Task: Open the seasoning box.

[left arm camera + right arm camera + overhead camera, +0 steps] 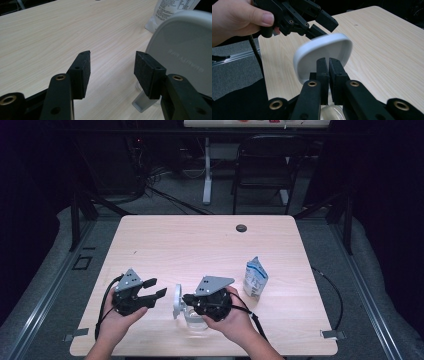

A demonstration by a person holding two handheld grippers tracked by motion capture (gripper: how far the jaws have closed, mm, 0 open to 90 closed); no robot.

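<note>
The pale wooden worktop carries few things; near its front edge, at about six o'clock from its centre, stands a clear container with a white hinged lid raised on edge; the lid's flat face is turned toward the left tongs.

The right tongs sit directly over the container, held in the person's right hand; in the right gripper view their jaws are clenched almost together on a thin part at the lid's lower edge, so they are grasping the lid; a little of the clear container shows below the jaws.

The left tongs lie at nine o'clock from the lid, just beside it and apart from it, held in the left hand; in the left gripper view their jaws stand released with bare wood between them, and the lid rises at three o'clock of that gap, with faint raised lettering that cannot be read.

A white and blue pouch stands upright at about two o'clock from the container, near it yet apart; a small dark round grommet sits near the worktop's far edge, at twelve o'clock.
</note>
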